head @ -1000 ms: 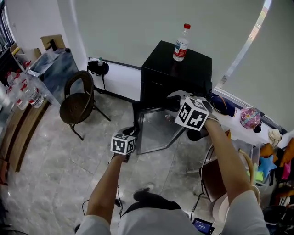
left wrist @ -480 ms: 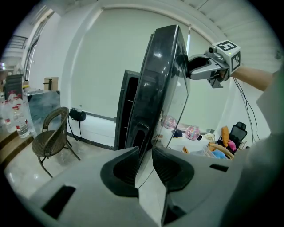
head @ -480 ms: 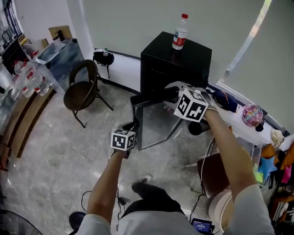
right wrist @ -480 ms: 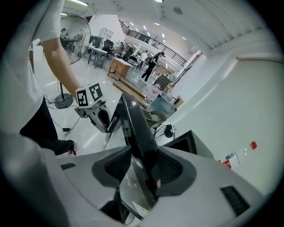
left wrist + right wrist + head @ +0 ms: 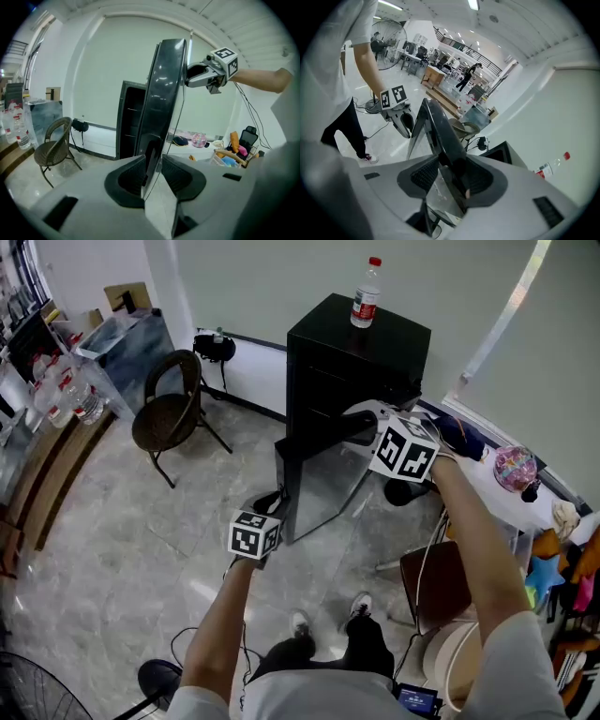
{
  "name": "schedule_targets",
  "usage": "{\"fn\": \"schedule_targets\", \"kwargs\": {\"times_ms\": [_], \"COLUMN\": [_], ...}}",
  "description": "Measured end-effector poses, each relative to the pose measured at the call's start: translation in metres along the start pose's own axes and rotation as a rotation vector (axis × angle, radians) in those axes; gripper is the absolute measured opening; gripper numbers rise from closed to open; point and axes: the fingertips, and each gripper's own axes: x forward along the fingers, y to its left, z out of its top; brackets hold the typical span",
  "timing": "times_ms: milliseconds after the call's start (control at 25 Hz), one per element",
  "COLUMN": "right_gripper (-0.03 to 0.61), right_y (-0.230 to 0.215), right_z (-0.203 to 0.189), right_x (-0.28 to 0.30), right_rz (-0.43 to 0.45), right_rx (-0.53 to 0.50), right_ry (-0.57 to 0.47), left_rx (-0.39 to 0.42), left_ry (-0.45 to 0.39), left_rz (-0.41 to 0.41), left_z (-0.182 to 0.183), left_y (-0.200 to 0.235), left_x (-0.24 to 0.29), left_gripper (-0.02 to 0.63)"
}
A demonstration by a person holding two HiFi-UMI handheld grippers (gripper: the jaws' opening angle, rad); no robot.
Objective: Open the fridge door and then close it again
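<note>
Left gripper (image 5: 152, 171): clamped on the free edge of the door (image 5: 319, 479), low down (the edge runs straight up between the two pads).
Right gripper (image 5: 449, 176): closed on the same door at its top edge, close to the front of the fridge (image 5: 361, 352).
Left arm (image 5: 220, 615): bare forearm reaching forward and almost straight, with the gripper tipped slightly downward.
Right arm (image 5: 469, 540): stretched farther out toward the fridge, with the gripper pitched down more steeply.
Door: glossy and dark, standing out from the fridge's front at a wide angle, with its lower corner at the left gripper.
Room to move: a shiny tiled floor (image 5: 122, 549) stretches in front of the fridge and to its left. A round-backed chair (image 5: 164, 418) stands left of the fridge, well apart from the door. A white ledge (image 5: 483, 491) with clutter runs right of the fridge, near the right arm.
Fridge: a black box against the pale wall. Its inside is dark, and only shelf lines show (the contents cannot be made out).
Bottle (image 5: 365, 296): clear with a red cap, upright on the fridge's top.
</note>
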Motion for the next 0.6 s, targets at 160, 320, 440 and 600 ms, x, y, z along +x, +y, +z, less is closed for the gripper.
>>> {"fn": "schedule_targets", "kwargs": {"times_ms": [160, 320, 440, 600], "right_gripper": [0.175, 0.172, 0.17, 0.169], "right_y": [0.009, 0.017, 0.024, 0.032], "right_z": [0.0, -0.006, -0.007, -0.011], "right_x": [-0.009, -0.016, -0.023, -0.033], "right_rz": [-0.003, -0.012, -0.031, -0.073], "right_rx": [-0.016, -0.023, -0.025, -0.022], "right_ry": [-0.006, -0.002, -0.007, -0.03], "left_rx": [0.061, 0.127, 0.187, 0.232], "left_ry": [-0.032, -0.057, -0.08, -0.084], "left_rz": [-0.015, -0.064, -0.105, -0.203], "left_z": [0.01, 0.024, 0.036, 0.046], "left_y": [-0.01, -0.026, -0.039, -0.062], "left_x": [-0.016, -0.022, -0.029, -0.035], "left_gripper": [0.168, 0.23, 0.235, 0.236]}}
